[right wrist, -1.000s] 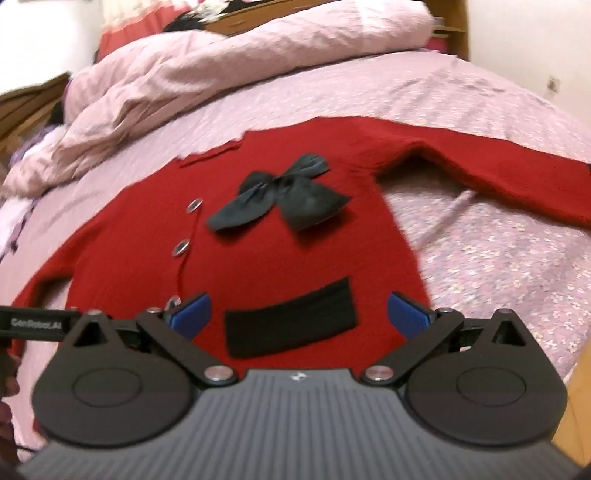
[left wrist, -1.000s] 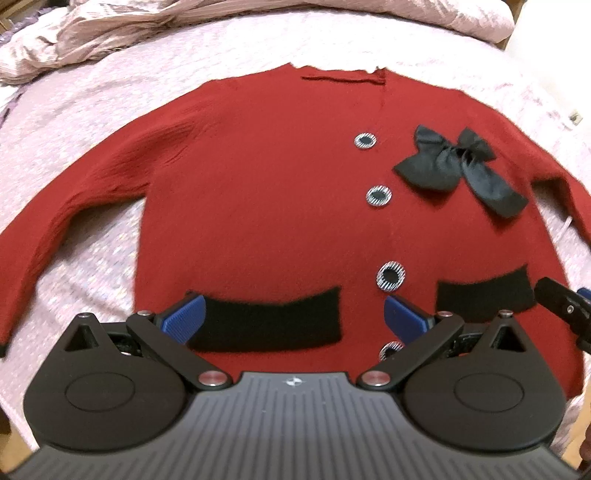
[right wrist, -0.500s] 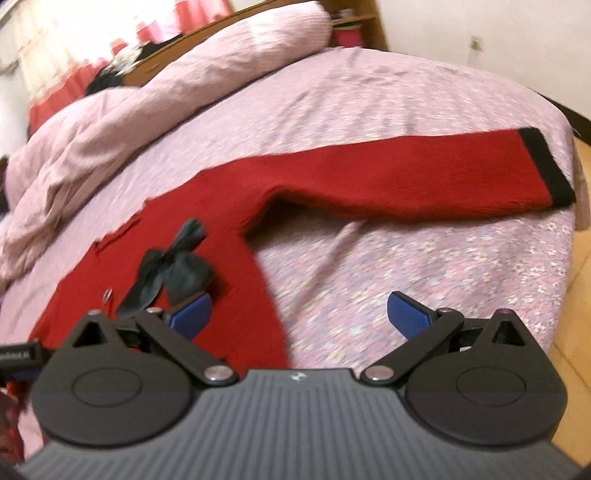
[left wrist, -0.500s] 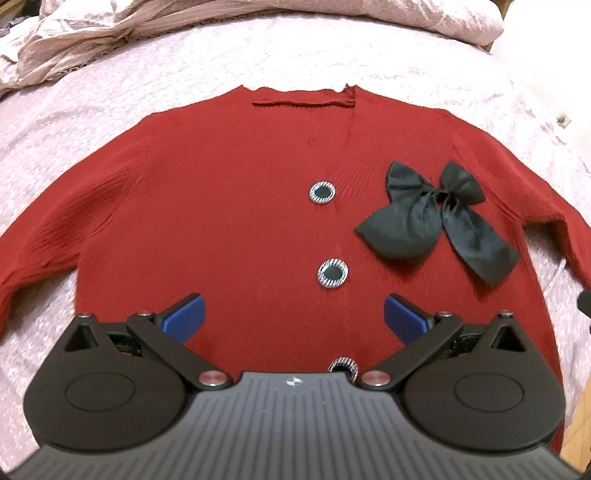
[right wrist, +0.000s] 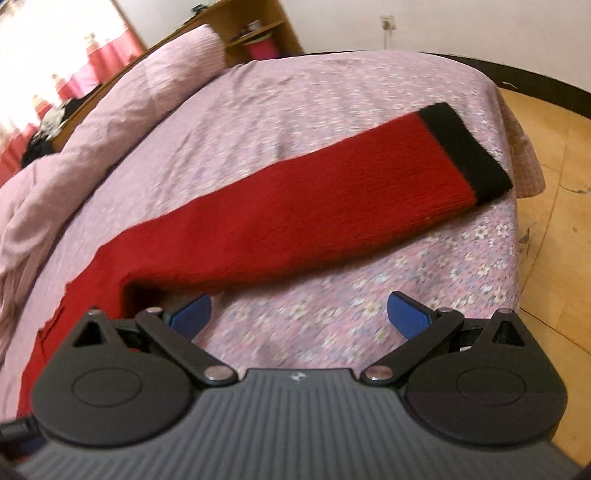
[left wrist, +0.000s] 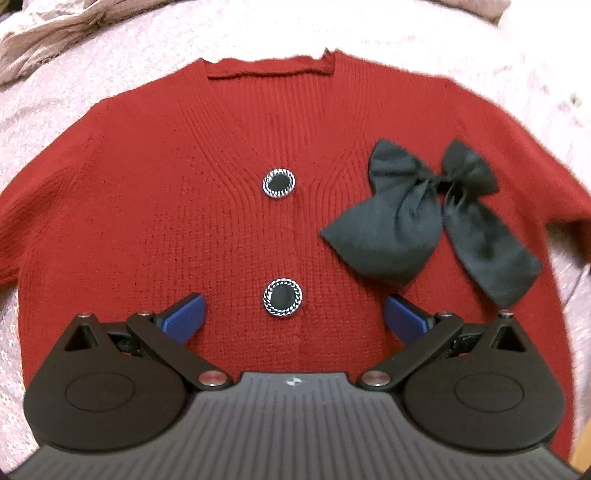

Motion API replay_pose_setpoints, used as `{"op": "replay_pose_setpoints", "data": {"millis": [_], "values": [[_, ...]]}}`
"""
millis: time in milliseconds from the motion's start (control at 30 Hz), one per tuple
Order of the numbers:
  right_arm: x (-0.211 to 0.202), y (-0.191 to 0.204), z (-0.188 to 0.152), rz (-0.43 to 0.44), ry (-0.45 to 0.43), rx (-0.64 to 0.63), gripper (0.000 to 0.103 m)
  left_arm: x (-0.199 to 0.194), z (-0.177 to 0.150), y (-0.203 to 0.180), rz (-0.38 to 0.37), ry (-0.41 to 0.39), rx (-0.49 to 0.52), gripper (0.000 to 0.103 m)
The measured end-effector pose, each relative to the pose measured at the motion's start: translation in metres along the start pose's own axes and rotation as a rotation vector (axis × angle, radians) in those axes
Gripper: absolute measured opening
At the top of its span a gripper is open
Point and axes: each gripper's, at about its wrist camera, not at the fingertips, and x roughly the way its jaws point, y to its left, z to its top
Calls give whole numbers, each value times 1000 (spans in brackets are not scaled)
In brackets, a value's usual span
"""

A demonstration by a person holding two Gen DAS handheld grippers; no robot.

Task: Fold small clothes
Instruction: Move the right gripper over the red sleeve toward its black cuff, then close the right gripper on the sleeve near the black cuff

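While the red sweater [left wrist: 155, 206] lies flat and face up on the bed [right wrist: 332, 122], the left gripper [left wrist: 293, 314] sits over its middle with its blue fingers [left wrist: 184, 320] spread wide, holding nothing. A round black button with a shiny rim [left wrist: 282, 297] shows right between the fingers, and another button [left wrist: 279, 183] sits higher up, below the neck of the sweater. A big black bow [left wrist: 424, 218] is on the chest, to the right of the buttons. The pink sheet with little flowers shows all around the sweater.

The right gripper [right wrist: 299, 314] is wide open too, with nothing in it. It is over the flowered sheet, just below the spot where the sleeve [right wrist: 295, 221] meets the body of the sweater. The sleeve is stretched out flat across the bed, and its black cuff [right wrist: 465, 147] ends near the edge of the bed. A rumpled pink blanket [right wrist: 110, 125] is piled at the far side. Past the bed there is a wooden floor [right wrist: 554, 206] and a wooden shelf [right wrist: 258, 33].

Each gripper has a tiny pale mark on its gray body, too small to read. No other words show.
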Motion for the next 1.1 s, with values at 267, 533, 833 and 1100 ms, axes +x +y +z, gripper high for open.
{"op": "replay_pose_setpoints", "data": {"millis": [267,533,833,1100], "values": [[27,-18,18,31,-20,73,103,8,0,0,1,9,7,103],[39,-22,39,57,-82,118,103,12,-1,-1,12,16,7,103],[51,-43,38,114,-142,213,103,12,-1,0,6,21,10,103],[52,-35,37,104,-121,147,103,10,-6,-1,12,-6,14,103]]}}
